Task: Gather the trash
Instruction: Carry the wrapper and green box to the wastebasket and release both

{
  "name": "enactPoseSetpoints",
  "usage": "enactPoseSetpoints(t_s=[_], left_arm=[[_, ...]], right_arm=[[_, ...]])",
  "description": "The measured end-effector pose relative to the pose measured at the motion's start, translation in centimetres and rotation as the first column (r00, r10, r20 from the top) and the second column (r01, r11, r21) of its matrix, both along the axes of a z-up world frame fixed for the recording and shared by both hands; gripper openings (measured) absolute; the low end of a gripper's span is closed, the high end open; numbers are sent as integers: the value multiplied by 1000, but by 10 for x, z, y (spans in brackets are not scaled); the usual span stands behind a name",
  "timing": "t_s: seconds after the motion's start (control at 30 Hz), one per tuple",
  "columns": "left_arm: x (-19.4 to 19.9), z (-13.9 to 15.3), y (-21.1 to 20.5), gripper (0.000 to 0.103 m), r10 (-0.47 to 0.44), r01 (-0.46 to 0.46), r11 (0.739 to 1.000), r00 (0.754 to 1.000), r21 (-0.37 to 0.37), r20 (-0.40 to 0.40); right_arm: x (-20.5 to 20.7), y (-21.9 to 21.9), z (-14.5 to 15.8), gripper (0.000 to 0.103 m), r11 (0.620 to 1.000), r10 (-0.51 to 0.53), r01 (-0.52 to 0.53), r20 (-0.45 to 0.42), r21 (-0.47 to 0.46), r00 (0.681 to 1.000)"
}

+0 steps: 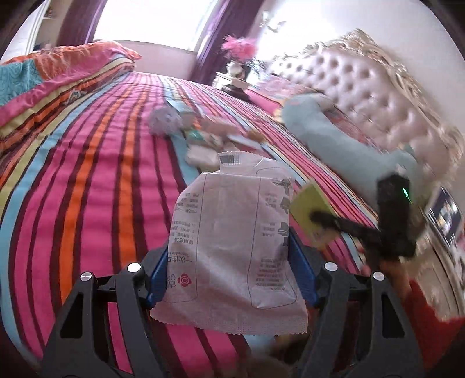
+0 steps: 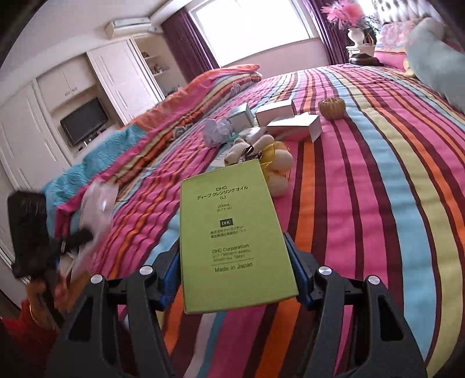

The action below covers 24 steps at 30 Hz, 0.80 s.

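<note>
we hold a torn white wrapper [image 1: 229, 247] in the left gripper [image 1: 229, 261] and a green box [image 2: 232, 232] in the right gripper [image 2: 235, 270], both lifted off the bed [image 2: 377, 203] to carry away as trash.

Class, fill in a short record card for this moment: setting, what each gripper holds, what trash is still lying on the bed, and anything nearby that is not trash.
setting: bedroom, striped bedspread
left gripper: shut on white printed sachet
right gripper: shut on green DHC box
trash still on bed: crumpled paper, white boxes
also in the pile: small plush toys
nearby: pale blue cushion, vase of pink flowers
</note>
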<state>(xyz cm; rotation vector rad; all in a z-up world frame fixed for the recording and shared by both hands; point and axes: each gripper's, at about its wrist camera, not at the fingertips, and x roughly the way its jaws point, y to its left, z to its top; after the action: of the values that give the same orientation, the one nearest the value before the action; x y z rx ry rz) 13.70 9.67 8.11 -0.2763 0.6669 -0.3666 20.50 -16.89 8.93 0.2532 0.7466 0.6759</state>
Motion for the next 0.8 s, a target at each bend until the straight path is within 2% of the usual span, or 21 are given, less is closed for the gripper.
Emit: enactPoseSetpoints(t_s=[0.07, 0.23, 0.33, 0.43, 0.5, 0.57, 0.6, 0.67, 0.7, 0.77, 0.8], left_arm=[[-35, -3, -12, 69, -44, 44, 998, 999, -49, -10], [-102, -16, -37, 69, -138, 133, 987, 989, -93, -48], [-134, -34, -49, 69, -172, 165, 984, 977, -60, -127], [-154, -69, -60, 69, -163, 172, 985, 955, 13, -247], [-162, -107, -67, 69, -140, 172, 983, 922, 60, -361], [-163, -137, -74, 69, -127, 180, 980, 891, 82, -436], [-162, -157, -79, 69, -116, 186, 977, 867, 100, -485], [-162, -193, -90, 69, -105, 208, 970, 823, 125, -558], [-161, -207, -95, 69, -113, 225, 968, 794, 116, -597], [-160, -223, -101, 69, -110, 226, 969, 764, 103, -636], [-159, -227, -102, 69, -111, 231, 968, 753, 102, -649]], right_arm=[[-16, -2, 2, 60, 999, 13, -12, -9, 36, 1000], [-88, -8, 6, 60, 996, 44, -43, -8, 84, 999], [-134, -10, 0, 60, 994, 62, -58, -50, 88, 997], [-173, -5, -20, 60, 998, 67, -63, -130, 28, 989], [-191, 1, -49, 60, 997, 60, -70, -218, -39, 974], [-200, 5, -77, 60, 994, 44, -71, -297, -78, 954], [-204, 7, -101, 60, 992, 22, -63, -351, -107, 936], [-209, 11, -127, 60, 985, -5, -69, -417, -161, 909], [-208, 13, -143, 60, 977, -33, -68, -451, -204, 892], [-206, 16, -158, 60, 973, -35, -85, -502, -214, 864], [-205, 17, -159, 60, 970, -42, -85, -503, -227, 863]])
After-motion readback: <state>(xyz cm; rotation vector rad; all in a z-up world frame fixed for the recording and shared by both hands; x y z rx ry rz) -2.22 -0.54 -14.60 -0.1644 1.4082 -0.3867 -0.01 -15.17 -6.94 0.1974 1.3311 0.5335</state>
